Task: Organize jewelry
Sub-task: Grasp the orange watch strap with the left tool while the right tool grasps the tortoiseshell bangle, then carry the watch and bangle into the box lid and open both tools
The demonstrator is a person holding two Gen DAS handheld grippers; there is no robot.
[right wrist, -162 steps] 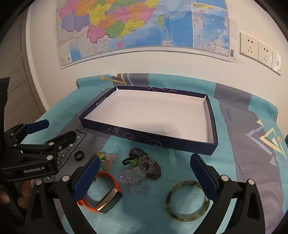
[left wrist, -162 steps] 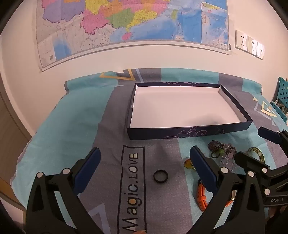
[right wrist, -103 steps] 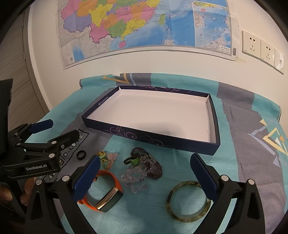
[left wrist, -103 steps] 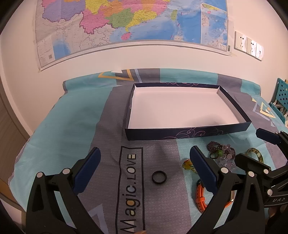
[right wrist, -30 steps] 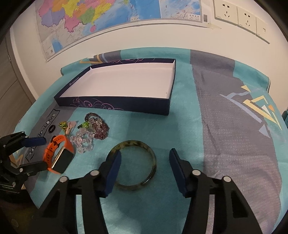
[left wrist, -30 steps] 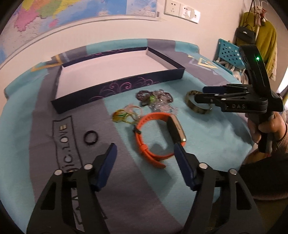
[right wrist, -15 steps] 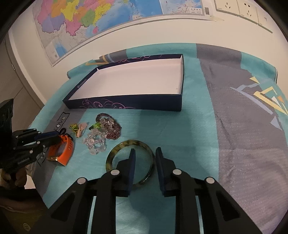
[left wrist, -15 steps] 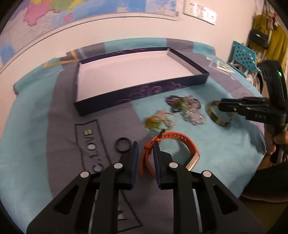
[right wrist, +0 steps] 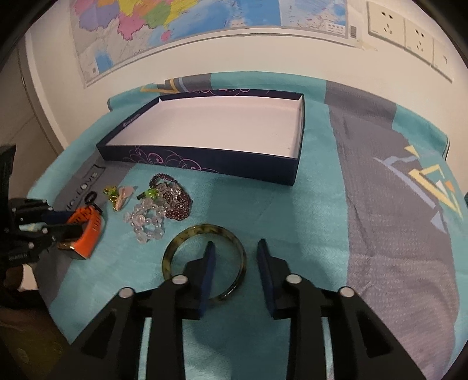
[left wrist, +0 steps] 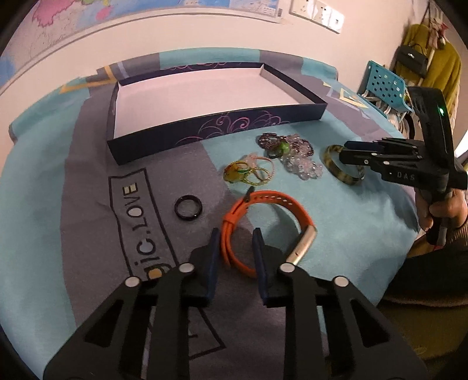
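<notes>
While the box (right wrist: pixel 204 163) is bare, the left tool (left wrist: pixel 235 233) pinches the orange band (left wrist: pixel 269 201) and the right tool (right wrist: pixel 235 248) pinches the bangle (right wrist: pixel 187 233), both near it.

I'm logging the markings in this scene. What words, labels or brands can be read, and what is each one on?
"gic.LOVE" on the cloth, its first letters hidden by the left gripper.
"DAS" on the right gripper.
White print on the box wall: too small to read.
Wall map labels: too small to read.
</notes>
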